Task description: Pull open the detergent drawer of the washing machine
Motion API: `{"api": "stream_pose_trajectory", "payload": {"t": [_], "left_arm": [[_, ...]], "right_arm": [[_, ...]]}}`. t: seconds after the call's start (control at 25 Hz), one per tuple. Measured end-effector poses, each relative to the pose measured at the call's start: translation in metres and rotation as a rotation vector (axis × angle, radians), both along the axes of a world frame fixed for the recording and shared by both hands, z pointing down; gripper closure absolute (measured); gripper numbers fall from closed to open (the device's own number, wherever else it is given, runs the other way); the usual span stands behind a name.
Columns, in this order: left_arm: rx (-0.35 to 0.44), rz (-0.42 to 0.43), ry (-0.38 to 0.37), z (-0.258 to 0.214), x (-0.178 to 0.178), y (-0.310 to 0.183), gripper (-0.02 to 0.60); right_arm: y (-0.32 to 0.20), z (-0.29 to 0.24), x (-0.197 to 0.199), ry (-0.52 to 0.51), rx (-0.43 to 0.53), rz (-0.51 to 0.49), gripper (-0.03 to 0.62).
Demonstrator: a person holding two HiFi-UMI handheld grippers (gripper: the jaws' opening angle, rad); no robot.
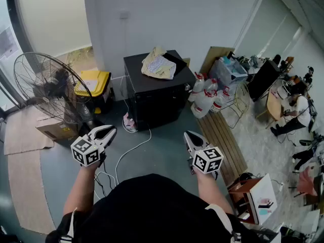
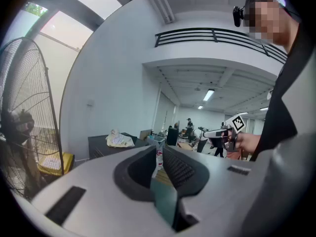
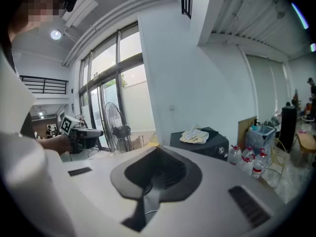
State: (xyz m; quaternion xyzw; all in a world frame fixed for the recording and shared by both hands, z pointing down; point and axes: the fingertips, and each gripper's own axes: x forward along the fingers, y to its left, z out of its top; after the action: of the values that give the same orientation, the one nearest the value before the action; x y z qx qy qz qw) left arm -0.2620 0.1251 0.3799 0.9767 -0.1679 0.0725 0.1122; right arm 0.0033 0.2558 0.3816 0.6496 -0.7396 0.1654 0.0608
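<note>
The left gripper (image 1: pixel 109 131) has its jaws pressed together on nothing. The right gripper (image 1: pixel 188 134) is the same, closed and empty. Both are held out in front of the person, side by side and apart from each other, aimed at the washer (image 1: pixel 154 92) and tipped slightly down.

The washer is a black box standing against the white wall, well ahead of both grippers with bare floor between. A crumpled cloth (image 1: pixel 158 65) lies on its top. Left of the washer stand a yellow bin (image 1: pixel 93 82) and, nearer the person, a big fan (image 1: pixel 50 87). Right of the washer stands a cluster of bottles (image 1: pixel 205 100). A white cable (image 1: pixel 129 153) trails over the floor from the washer's foot toward the person.

The drawer should sit on the washer's front, but I cannot pick it out from here.

The task looks barely begun: this is the approach. Next the person must close the distance, find the drawer's front, part the jaws of one gripper and set them on its lip before pulling straight back.
</note>
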Motion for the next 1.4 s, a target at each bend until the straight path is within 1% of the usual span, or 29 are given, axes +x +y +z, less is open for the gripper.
{"api": "stream_pose_trajectory", "payload": {"t": [0.16,0.28,0.44,0.6,0.68,0.8,0.88,0.96,1.08,1.4], "left_arm": [[-0.023,0.017,0.010,0.003,0.013,0.011,0.532],[-0.015,0.028,-0.008,0.003,0.021,0.011,0.532],[-0.009,0.044,-0.009,0.000,0.032,0.014,0.532],[-0.008,0.073,-0.020,0.001,0.036,0.022,0.532],[-0.009,0.092,-0.021,0.002,0.036,0.026,0.518],[-0.013,0.112,-0.018,0.004,0.034,0.028,0.462],[-0.012,0.113,-0.017,0.005,0.032,0.026,0.420],[-0.009,0.111,-0.014,0.005,0.029,0.025,0.393],[-0.006,0.115,-0.010,0.005,0.025,0.024,0.377],[-0.010,0.125,-0.006,0.009,0.011,0.025,0.376]], "right_arm": [[0.006,0.003,0.004,0.000,-0.005,-0.001,0.589],[0.006,0.003,0.007,-0.005,-0.007,0.005,0.589],[0.010,0.003,0.010,-0.006,-0.009,0.020,0.589],[0.013,-0.001,0.005,-0.013,0.007,0.027,0.588],[0.014,-0.001,0.000,-0.015,0.007,0.021,0.582],[0.013,0.001,-0.006,-0.014,0.004,0.014,0.530],[0.012,0.002,-0.011,-0.018,0.003,0.005,0.478],[0.013,0.004,-0.015,-0.017,0.002,-0.003,0.425],[0.014,0.006,-0.019,-0.010,-0.004,-0.002,0.399],[0.015,0.010,-0.034,0.007,-0.013,0.001,0.381]]}}
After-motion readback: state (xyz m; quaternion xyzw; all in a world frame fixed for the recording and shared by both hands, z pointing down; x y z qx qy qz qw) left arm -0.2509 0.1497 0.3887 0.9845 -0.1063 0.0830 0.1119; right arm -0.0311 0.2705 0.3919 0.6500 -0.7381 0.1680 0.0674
